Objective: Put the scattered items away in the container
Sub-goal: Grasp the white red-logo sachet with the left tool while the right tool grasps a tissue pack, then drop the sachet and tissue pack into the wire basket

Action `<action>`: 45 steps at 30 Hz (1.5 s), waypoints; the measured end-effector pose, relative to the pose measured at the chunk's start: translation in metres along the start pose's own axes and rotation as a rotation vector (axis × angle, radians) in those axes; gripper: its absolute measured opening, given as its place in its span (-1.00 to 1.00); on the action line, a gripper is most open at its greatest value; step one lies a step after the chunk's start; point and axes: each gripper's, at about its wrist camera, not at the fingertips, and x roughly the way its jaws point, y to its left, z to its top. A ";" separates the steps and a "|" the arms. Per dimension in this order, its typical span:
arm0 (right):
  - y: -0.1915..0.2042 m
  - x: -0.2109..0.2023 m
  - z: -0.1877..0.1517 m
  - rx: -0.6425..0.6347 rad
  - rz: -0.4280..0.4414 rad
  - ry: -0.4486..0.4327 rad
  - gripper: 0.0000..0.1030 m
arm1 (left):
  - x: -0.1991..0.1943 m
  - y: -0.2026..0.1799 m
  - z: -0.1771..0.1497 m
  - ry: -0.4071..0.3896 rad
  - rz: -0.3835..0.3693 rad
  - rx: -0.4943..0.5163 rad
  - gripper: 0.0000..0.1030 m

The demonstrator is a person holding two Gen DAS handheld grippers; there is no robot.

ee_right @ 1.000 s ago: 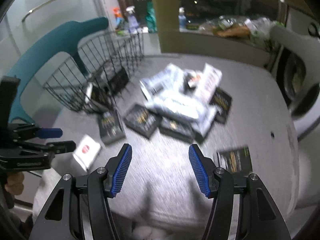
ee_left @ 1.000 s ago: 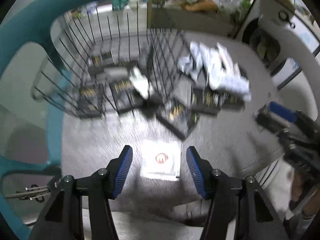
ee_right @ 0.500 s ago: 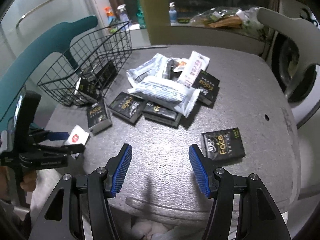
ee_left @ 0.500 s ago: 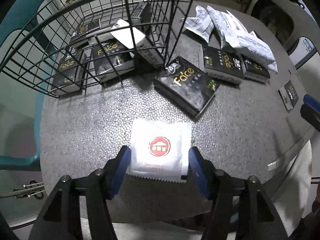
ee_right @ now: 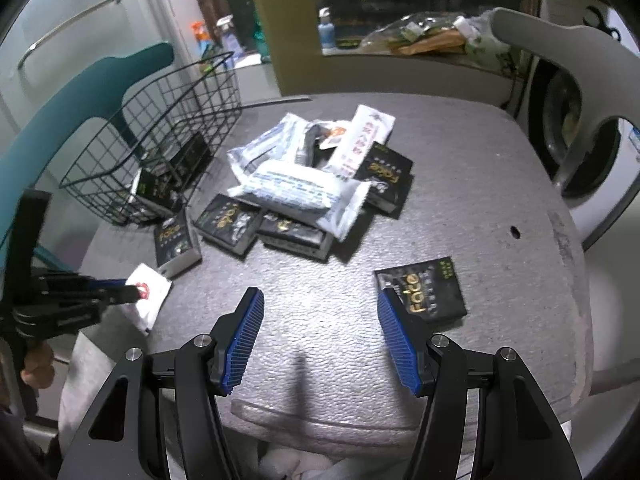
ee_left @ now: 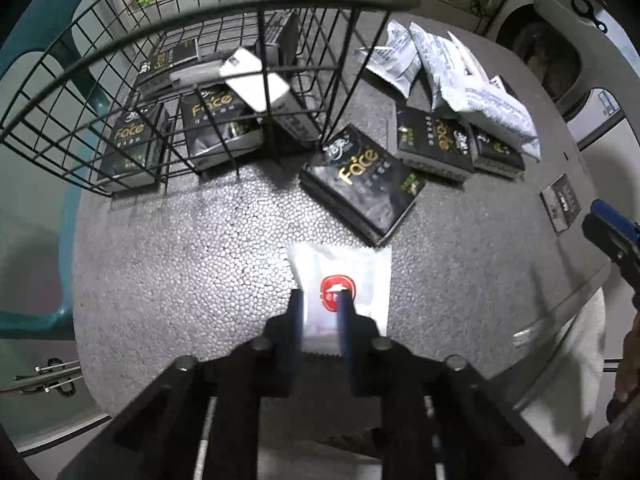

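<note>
My left gripper is shut on a white sachet with a red round logo at the near edge of the grey foam table; it also shows in the right wrist view. The black wire basket stands at the far left and holds several black "Face" packs and a white pack. My right gripper is open and empty above the table's near side, with a black "Face" pack just right of it.
A pile of white pouches and black packs lies mid-table. One black pack lies just beyond the sachet. A teal chair stands behind the basket, a grey chair at right.
My left gripper came down around the white sachet and closed on it. My right gripper stayed open and shifted slightly.
</note>
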 end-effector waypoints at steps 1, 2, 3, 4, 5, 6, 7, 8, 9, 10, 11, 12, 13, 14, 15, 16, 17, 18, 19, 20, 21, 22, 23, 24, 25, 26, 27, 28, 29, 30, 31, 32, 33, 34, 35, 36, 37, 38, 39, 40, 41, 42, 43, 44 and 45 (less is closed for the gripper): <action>-0.003 0.000 0.000 0.006 -0.009 0.000 0.14 | -0.002 -0.001 0.000 -0.003 0.001 0.003 -0.79; -0.006 0.001 0.000 0.013 -0.014 0.000 0.14 | -0.005 -0.004 -0.001 -0.006 0.004 0.001 -0.81; -0.009 0.001 0.001 0.021 -0.017 0.001 0.14 | -0.008 -0.006 -0.002 -0.007 0.002 -0.002 -0.85; -0.012 0.000 0.001 0.027 -0.024 -0.001 0.14 | -0.014 -0.010 0.003 -0.011 -0.004 -0.004 -0.87; -0.015 -0.001 0.001 0.032 -0.033 -0.006 0.14 | -0.018 -0.014 0.003 -0.014 -0.007 -0.009 -0.87; -0.018 -0.002 0.002 0.037 -0.041 -0.012 0.14 | -0.023 -0.016 0.006 -0.016 -0.006 -0.008 -0.88; -0.020 -0.003 0.003 0.042 -0.046 -0.015 0.14 | -0.029 -0.021 0.005 -0.025 -0.011 -0.005 -0.90; -0.022 -0.004 0.003 0.049 -0.048 -0.016 0.14 | -0.033 -0.026 0.008 -0.027 -0.018 -0.005 -0.90; -0.025 -0.005 0.004 0.057 -0.046 -0.016 0.14 | -0.041 -0.030 0.010 -0.034 -0.033 0.001 -0.91; -0.026 -0.006 0.004 0.061 -0.050 -0.017 0.14 | -0.048 -0.029 0.013 -0.040 -0.041 0.004 -0.91; -0.028 -0.006 0.005 0.064 -0.056 -0.019 0.14 | -0.057 -0.033 0.016 -0.052 -0.047 0.015 -0.91; -0.029 -0.007 0.005 0.065 -0.059 -0.021 0.14 | -0.063 -0.039 0.018 -0.063 -0.045 0.029 -0.91; -0.031 -0.007 0.005 0.067 -0.063 -0.022 0.14 | -0.069 -0.045 0.022 -0.073 -0.042 0.045 -0.91; -0.033 -0.007 0.005 0.070 -0.070 -0.024 0.14 | -0.073 -0.052 0.023 -0.078 -0.041 0.048 -0.91; -0.035 -0.007 0.004 0.076 -0.076 -0.024 0.14 | -0.072 -0.058 0.023 -0.080 -0.038 0.051 -0.91; -0.037 -0.008 0.004 0.079 -0.077 -0.024 0.14 | -0.070 -0.060 0.025 -0.077 -0.035 0.058 -0.91; -0.040 -0.008 0.004 0.082 -0.081 -0.024 0.14 | -0.067 -0.065 0.026 -0.071 -0.031 0.058 -0.91; -0.044 -0.007 0.004 0.087 -0.091 -0.025 0.14 | -0.062 -0.068 0.029 -0.061 -0.028 0.056 -0.91; -0.047 -0.006 0.004 0.091 -0.099 -0.026 0.14 | -0.055 -0.070 0.034 -0.051 -0.034 0.055 -0.91; -0.050 -0.004 0.004 0.094 -0.103 -0.025 0.15 | -0.052 -0.074 0.039 -0.044 -0.035 0.053 -0.91; -0.052 -0.002 0.003 0.093 -0.107 -0.020 0.15 | -0.051 -0.077 0.034 -0.039 -0.038 0.051 -0.91; -0.053 0.002 0.003 0.090 -0.110 -0.012 0.15 | -0.049 -0.079 0.035 -0.036 -0.047 0.049 -0.91; -0.054 0.006 0.002 0.085 -0.111 -0.009 0.18 | -0.046 -0.079 0.032 -0.035 -0.055 0.047 -0.91; -0.054 0.011 0.002 0.073 -0.115 -0.009 0.20 | -0.045 -0.081 0.033 -0.032 -0.059 0.048 -0.91; -0.053 0.016 0.001 0.059 -0.119 -0.004 0.26 | -0.043 -0.082 0.034 -0.031 -0.059 0.049 -0.91; -0.052 0.020 0.000 0.049 -0.121 0.006 0.26 | -0.042 -0.084 0.035 -0.031 -0.055 0.051 -0.91; -0.052 0.026 -0.001 0.041 -0.119 0.016 0.26 | -0.042 -0.085 0.036 -0.028 -0.052 0.053 -0.91; -0.052 0.031 -0.002 0.038 -0.119 0.026 0.26 | -0.042 -0.086 0.036 -0.025 -0.053 0.054 -0.91; -0.052 0.035 -0.003 0.034 -0.123 0.033 0.27 | -0.041 -0.086 0.036 -0.023 -0.055 0.049 -0.91; -0.052 0.039 -0.004 0.029 -0.136 0.032 0.28 | -0.042 -0.086 0.037 -0.025 -0.056 0.047 -0.91; -0.052 0.040 -0.004 0.021 -0.150 0.023 0.28 | -0.042 -0.086 0.037 -0.024 -0.056 0.047 -0.91; -0.052 0.040 -0.004 0.017 -0.155 0.020 0.28 | -0.042 -0.086 0.037 -0.024 -0.055 0.047 -0.91; -0.053 0.041 -0.003 0.017 -0.143 0.021 0.28 | -0.042 -0.086 0.037 -0.021 -0.055 0.045 -0.91; -0.054 0.042 -0.002 0.019 -0.140 0.022 0.28 | -0.043 -0.085 0.037 -0.021 -0.055 0.044 -0.91; -0.055 0.042 -0.002 0.019 -0.142 0.026 0.28 | -0.043 -0.086 0.037 -0.021 -0.055 0.042 -0.91; -0.056 0.046 -0.002 0.022 -0.136 0.035 0.28 | -0.043 -0.085 0.038 -0.019 -0.055 0.039 -0.91; -0.058 0.048 -0.002 0.029 -0.131 0.038 0.28 | -0.043 -0.085 0.038 -0.019 -0.054 0.039 -0.91; -0.060 0.051 -0.003 0.041 -0.128 0.042 0.28 | -0.042 -0.085 0.038 -0.015 -0.053 0.037 -0.91; -0.062 0.053 -0.003 0.051 -0.127 0.054 0.27 | -0.042 -0.085 0.038 -0.013 -0.054 0.035 -0.91; -0.062 0.054 -0.004 0.053 -0.124 0.057 0.24 | -0.042 -0.085 0.038 -0.012 -0.054 0.035 -0.91; -0.062 0.053 -0.004 0.050 -0.121 0.054 0.23 | -0.042 -0.085 0.038 -0.013 -0.053 0.033 -0.91; -0.060 0.052 -0.004 0.044 -0.118 0.055 0.23 | -0.043 -0.085 0.038 -0.011 -0.051 0.031 -0.91; -0.059 0.051 -0.004 0.044 -0.113 0.054 0.23 | -0.044 -0.083 0.038 -0.012 -0.054 0.028 -0.91; -0.056 0.048 -0.004 0.045 -0.110 0.044 0.23 | -0.045 -0.083 0.038 -0.013 -0.052 0.024 -0.91; -0.054 0.043 -0.002 0.044 -0.114 0.034 0.23 | -0.046 -0.082 0.038 -0.015 -0.050 0.023 -0.91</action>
